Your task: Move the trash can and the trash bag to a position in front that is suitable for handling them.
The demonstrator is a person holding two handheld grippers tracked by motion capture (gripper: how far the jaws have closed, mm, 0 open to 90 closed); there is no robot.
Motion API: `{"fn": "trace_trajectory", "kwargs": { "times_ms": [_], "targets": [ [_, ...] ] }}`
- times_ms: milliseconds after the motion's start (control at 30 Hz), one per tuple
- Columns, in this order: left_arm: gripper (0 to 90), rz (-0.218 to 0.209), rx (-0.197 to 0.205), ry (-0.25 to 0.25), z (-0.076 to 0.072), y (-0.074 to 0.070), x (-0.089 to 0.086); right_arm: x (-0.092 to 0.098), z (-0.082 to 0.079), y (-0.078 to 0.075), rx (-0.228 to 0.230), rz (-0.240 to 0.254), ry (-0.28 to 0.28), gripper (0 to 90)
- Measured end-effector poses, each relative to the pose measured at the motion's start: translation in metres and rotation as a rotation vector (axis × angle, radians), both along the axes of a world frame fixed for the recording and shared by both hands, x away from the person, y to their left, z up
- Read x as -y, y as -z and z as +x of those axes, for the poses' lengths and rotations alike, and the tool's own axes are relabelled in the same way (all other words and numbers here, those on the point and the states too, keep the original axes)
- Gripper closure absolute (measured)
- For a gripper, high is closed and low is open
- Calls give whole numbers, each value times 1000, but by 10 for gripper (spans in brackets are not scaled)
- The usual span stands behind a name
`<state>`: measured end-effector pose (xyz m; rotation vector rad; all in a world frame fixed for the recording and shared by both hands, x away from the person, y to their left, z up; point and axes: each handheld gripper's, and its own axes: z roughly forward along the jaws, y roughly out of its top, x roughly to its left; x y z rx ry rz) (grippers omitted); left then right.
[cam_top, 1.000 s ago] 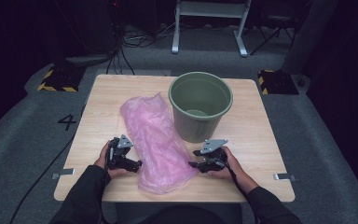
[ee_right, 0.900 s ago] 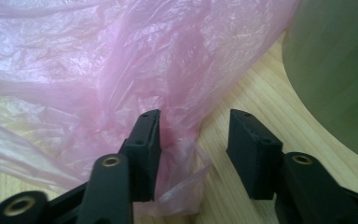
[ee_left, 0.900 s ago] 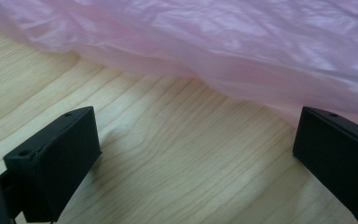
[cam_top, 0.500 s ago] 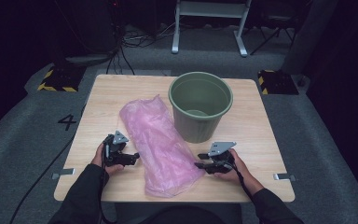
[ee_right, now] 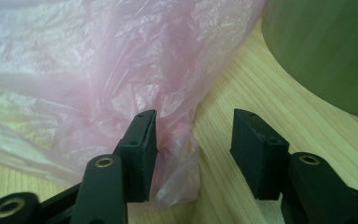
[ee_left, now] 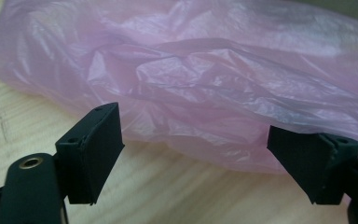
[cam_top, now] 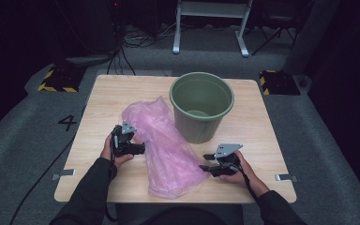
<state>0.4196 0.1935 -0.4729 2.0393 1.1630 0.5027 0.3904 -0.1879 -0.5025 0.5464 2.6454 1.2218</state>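
Note:
A crumpled pink plastic bag [cam_top: 168, 145] lies slantwise on the wooden table [cam_top: 108, 93], its far end against a green bucket [cam_top: 201, 105]. My left gripper [cam_top: 141, 149] points at the bag's left edge. In the left gripper view its jaws [ee_left: 191, 126] stand wide open after closing a little, and the bag [ee_left: 205, 70] lies just beyond the tips. My right gripper [cam_top: 205, 168] is at the bag's near right edge. Its jaws [ee_right: 193, 121] have just been opening, and a loose fold of the bag [ee_right: 74, 70] hangs between them against one pad without being pinched.
The bucket [ee_right: 326, 51] stands upright close behind the right gripper. Bare tabletop runs along the left side and the near right corner. Beyond the table, on the grey floor, are cables, a metal stand's legs and yellow-black striped blocks.
My left gripper has moved a little farther up the table along the bag's left edge. The right gripper has shifted slightly right, and the bag's near end has spread toward it.

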Motion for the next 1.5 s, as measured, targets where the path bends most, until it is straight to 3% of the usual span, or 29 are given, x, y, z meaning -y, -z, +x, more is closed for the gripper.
{"fn": "trace_trajectory", "kwargs": {
  "times_ms": [67, 133, 167, 300, 433, 500, 600, 667, 733, 767, 867, 1000, 1200, 1233, 1267, 1300, 1400, 1500],
  "targets": [
    [184, -9, 20, -20, 4, 0, 2, 1, -1, 0, -1, 3, -1, 513],
    [185, -10, 8, -14, 7, 0, 4, 2, -1, 0, 2, 0, -1, 513],
    [178, 35, 5, -11, 12, 2, 8, 3, -1, 0, 2, 1, -1, 513],
    [167, 58, -3, 14, 9, -3, 8, 7, -2, 0, 3, -1, 1, 513],
    [167, 29, 33, 32, -2, -14, -7, 10, -2, 0, 3, 0, 5, 511],
    [170, 12, 27, 29, -2, -14, -10, 11, -2, 0, 1, 0, 6, 511],
    [172, 15, 30, 49, -1, -17, -9, 13, -3, 0, 1, -1, 8, 511],
    [172, -5, 55, 66, -3, -22, -9, 14, -3, 0, -2, 1, 10, 510],
    [169, -2, 69, 65, -4, -25, -8, 15, -3, 0, -1, 0, 10, 511],
    [173, -26, 75, 63, -4, -28, -8, 15, -3, 0, -1, 1, 9, 510],
    [176, -19, 83, 61, -3, -32, -8, 15, -3, 0, -2, 1, 9, 509],
    [178, -18, 99, 23, 1, -38, -11, 16, -3, 0, 0, 0, 11, 509],
    [178, 31, 103, -49, 9, -39, -31, 16, -3, 0, -2, 0, 12, 502],
    [182, -26, 96, -57, 9, -38, -39, 15, -3, 0, -2, 0, 13, 501],
    [182, -26, 96, -57, 9, -38, -39, 15, -3, 0, -2, 0, 13, 501],
    [184, -59, 91, -60, 9, -38, -42, 15, -3, 0, -4, 2, 14, 501],
    [188, -70, 90, -45, 9, -37, -38, 15, -3, 0, -4, 2, 13, 500],
    [196, -56, 70, -27, 11, -31, -20, 15, -3, 0, -4, 2, 14, 498]
  ]
}}
